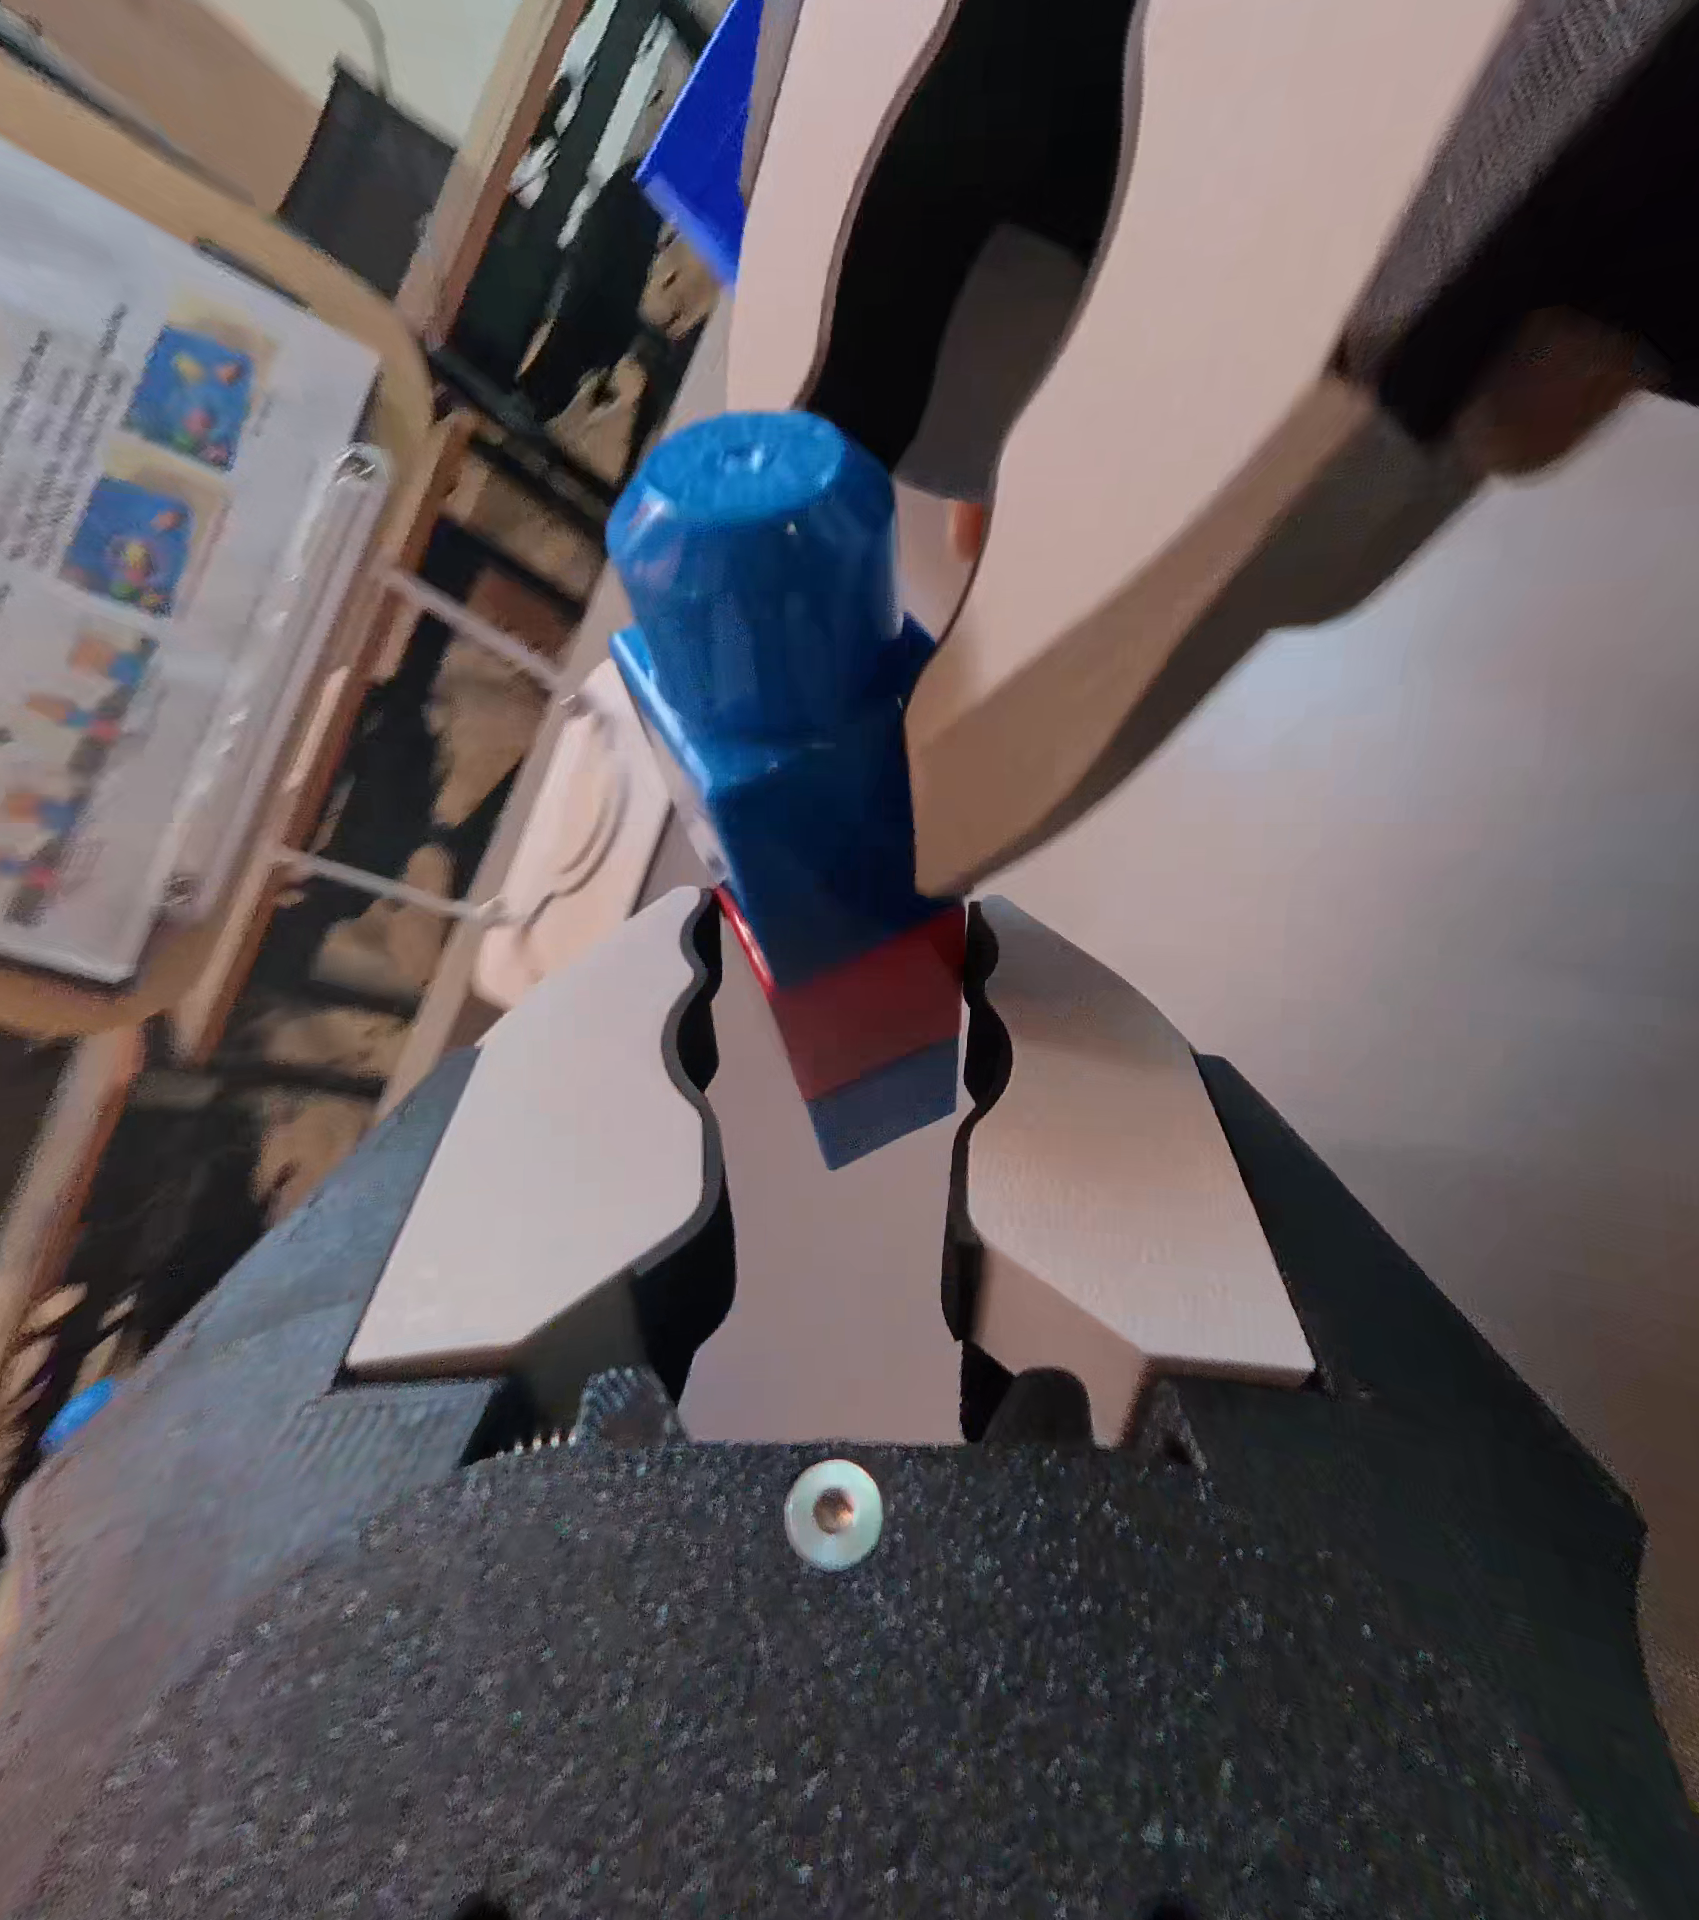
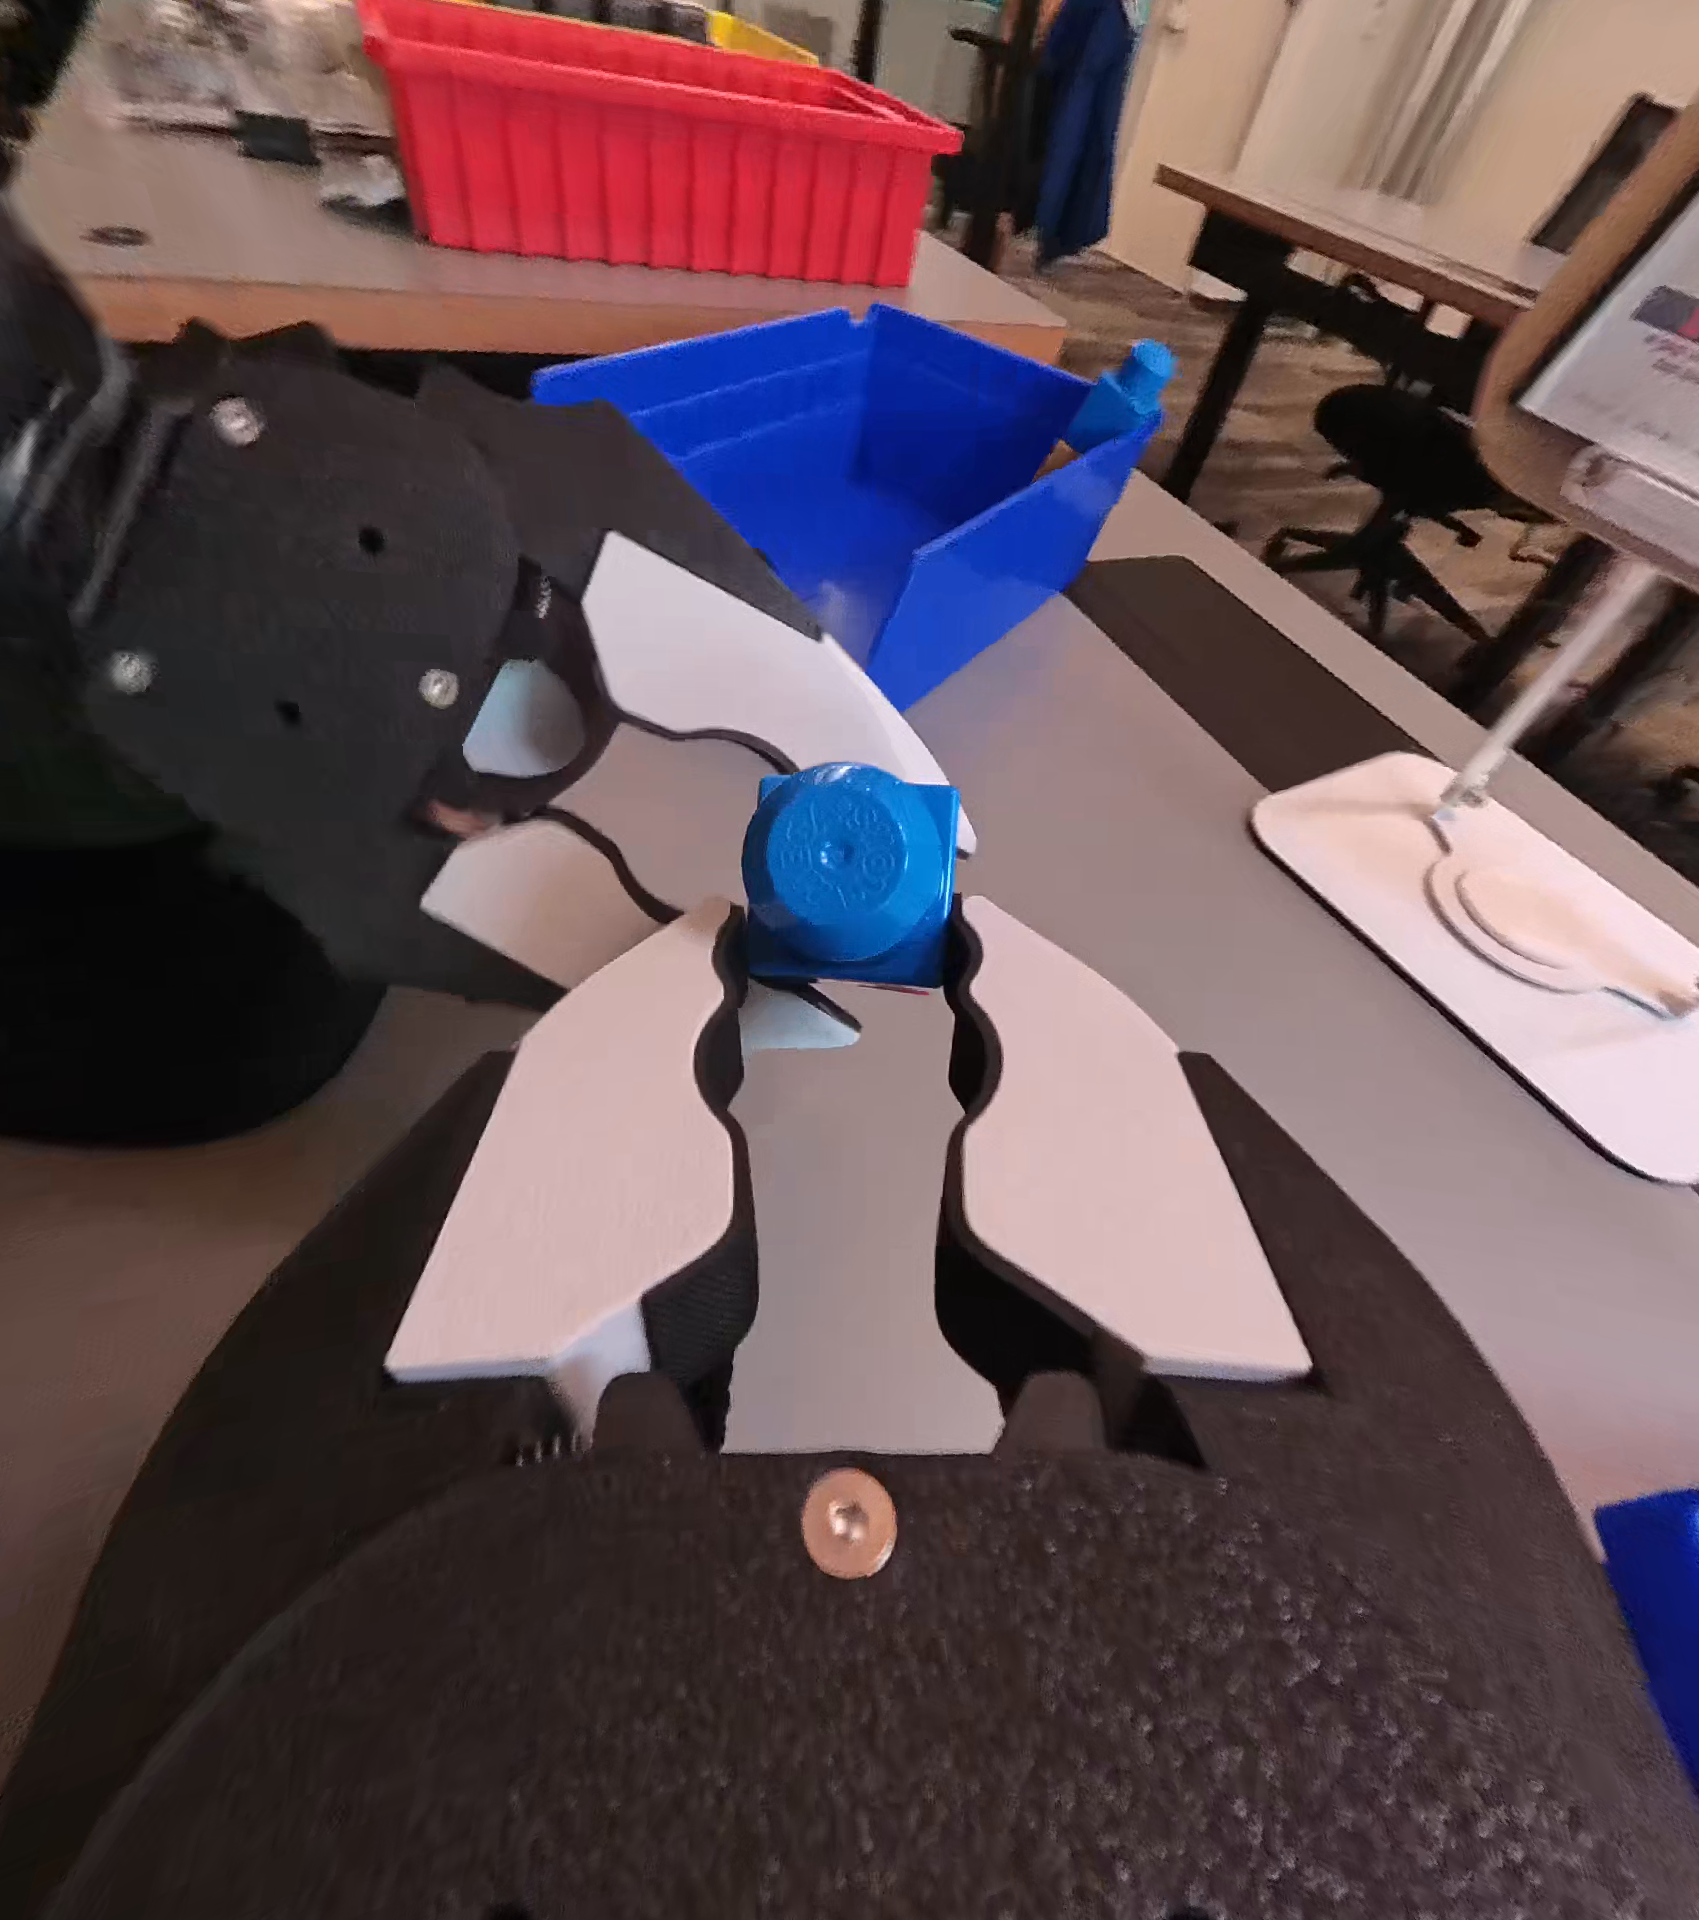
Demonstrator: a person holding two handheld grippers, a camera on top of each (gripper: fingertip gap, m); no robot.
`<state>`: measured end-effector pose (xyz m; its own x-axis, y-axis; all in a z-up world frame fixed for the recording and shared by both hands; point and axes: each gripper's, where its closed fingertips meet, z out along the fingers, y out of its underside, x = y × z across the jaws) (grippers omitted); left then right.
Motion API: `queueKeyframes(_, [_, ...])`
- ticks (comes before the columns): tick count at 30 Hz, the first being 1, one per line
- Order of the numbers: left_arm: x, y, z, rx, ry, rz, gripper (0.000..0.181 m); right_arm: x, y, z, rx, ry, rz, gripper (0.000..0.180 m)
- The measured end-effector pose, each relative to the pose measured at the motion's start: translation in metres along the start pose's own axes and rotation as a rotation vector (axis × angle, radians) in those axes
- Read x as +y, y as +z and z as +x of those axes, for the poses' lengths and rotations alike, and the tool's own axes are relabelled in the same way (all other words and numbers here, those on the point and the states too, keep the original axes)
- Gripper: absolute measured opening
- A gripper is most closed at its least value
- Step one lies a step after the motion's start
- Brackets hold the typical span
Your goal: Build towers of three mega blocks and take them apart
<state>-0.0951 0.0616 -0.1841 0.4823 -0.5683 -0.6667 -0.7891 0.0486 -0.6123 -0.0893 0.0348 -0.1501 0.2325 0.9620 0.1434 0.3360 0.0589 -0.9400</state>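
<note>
Jaws of both grippers clamp one tower [image 1: 803, 831] of three blocks, blue, red, blue: left gripper [image 1: 840, 935] on the red block [image 1: 866, 1013], right gripper [image 2: 840, 935] on the top blue block [image 2: 840, 883]. Beyond lies a blue bin [image 2: 886, 468] on the table [image 2: 1188, 935], one more blue block [image 2: 1125, 400] at its rim, and one red bin [image 2: 658, 177] farther back.

Soft, even daylight fills the room, with no harsh shadows. The left wrist view carries a warm pinkish cast and smeared motion blur at its edges. Both views bow outward, backgrounds out of focus.

Glossy blue plastic block [image 2: 840, 883], grainy matt black gripper [image 2: 845, 935] body
</note>
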Motion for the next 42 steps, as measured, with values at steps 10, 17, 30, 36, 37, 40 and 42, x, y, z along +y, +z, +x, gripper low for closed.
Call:
queueKeyframes(10, [-0.021,-0.033,0.043,0.493,-0.201,0.316,0.045,0.001,-0.035,-0.032,-0.442,0.004,0.168,0.037])
queueKeyframes(17, [-0.006,-0.028,0.048,0.502,-0.181,0.229,0.044,0.012,-0.03,-0.027,-0.393,-0.01,0.113,0.036])
queueKeyframes(30, [0.04,-0.021,0.036,0.535,-0.309,0.134,0.042,-0.028,-0.078,0.017,-0.234,0.004,0.226,0.031])
queueKeyframes(36, [0.04,-0.025,0.019,0.462,-0.373,0.18,0.042,-0.032,-0.164,0.148,0.27,-0.049,0.077,0.032])
queueKeyframes(37, [0.039,-0.025,0.02,0.462,-0.372,0.184,0.042,-0.024,-0.172,0.172,0.326,-0.042,0.003,0.032])
queueKeyframes(40, [0.04,-0.023,0.022,0.446,-0.349,0.175,0.042,0.022,-0.194,0.244,0.462,0.007,-0.282,0.032])
queueKeyframes(42, [0.041,-0.022,0.022,0.438,-0.346,0.17,0.042,0.063,-0.207,0.284,0.522,0.074,-0.474,0.032])
